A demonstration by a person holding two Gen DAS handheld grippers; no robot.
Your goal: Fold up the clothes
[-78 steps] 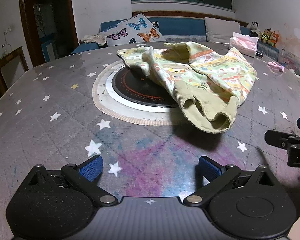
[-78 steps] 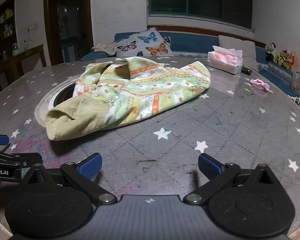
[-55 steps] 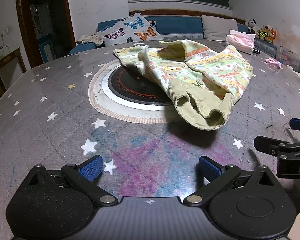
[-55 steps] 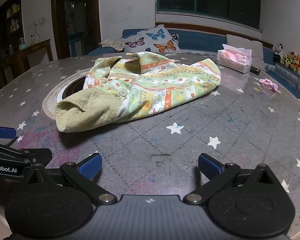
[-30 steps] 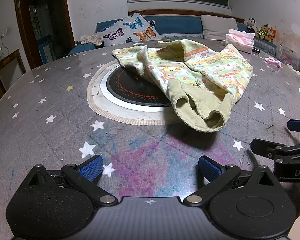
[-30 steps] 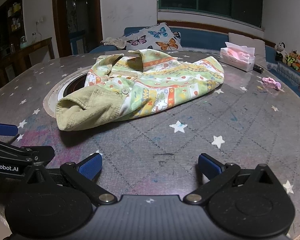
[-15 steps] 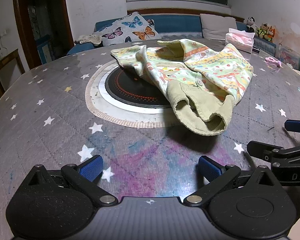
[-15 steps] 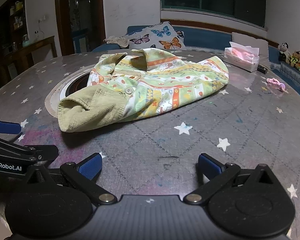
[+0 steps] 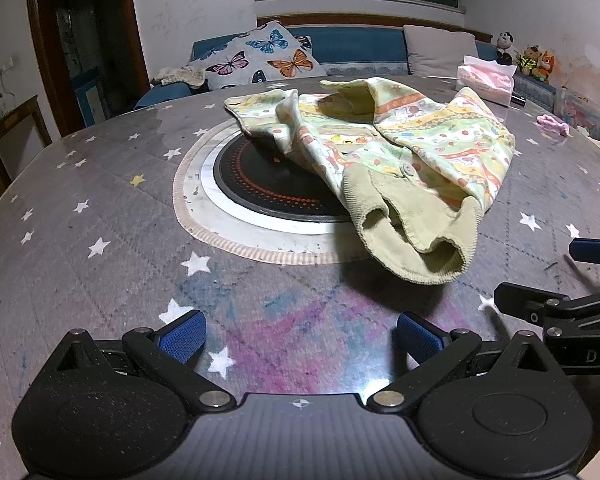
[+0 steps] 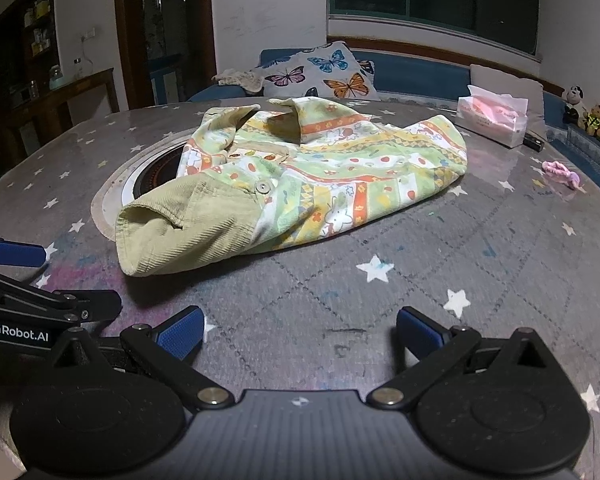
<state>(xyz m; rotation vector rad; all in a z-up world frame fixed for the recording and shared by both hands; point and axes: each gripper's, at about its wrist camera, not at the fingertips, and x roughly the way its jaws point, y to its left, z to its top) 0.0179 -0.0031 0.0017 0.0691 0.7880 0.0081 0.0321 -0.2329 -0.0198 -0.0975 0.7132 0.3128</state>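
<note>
Green/yellow/orange print jacket (image 10: 340,176) w/ olive cuffs; star-print grey table (image 10: 380,312).

We count one jacket (image 10: 320,184) lying crumpled on one round table (image 10: 420,264), with one button (image 10: 262,187) showing on it. We see two grippers, the left gripper (image 9: 298,340) and the right gripper (image 10: 300,334), each with two blue-padded fingers spread wide apart. One round hotplate (image 9: 268,184) is set into the tabletop. One tissue box (image 10: 494,120) and one pink scrunchie (image 10: 560,170) sit on the table. Beyond it we count one sofa (image 10: 412,74), one butterfly cushion (image 10: 320,74), one plain grey cushion (image 9: 440,50) and three soft toys (image 10: 590,114).
</note>
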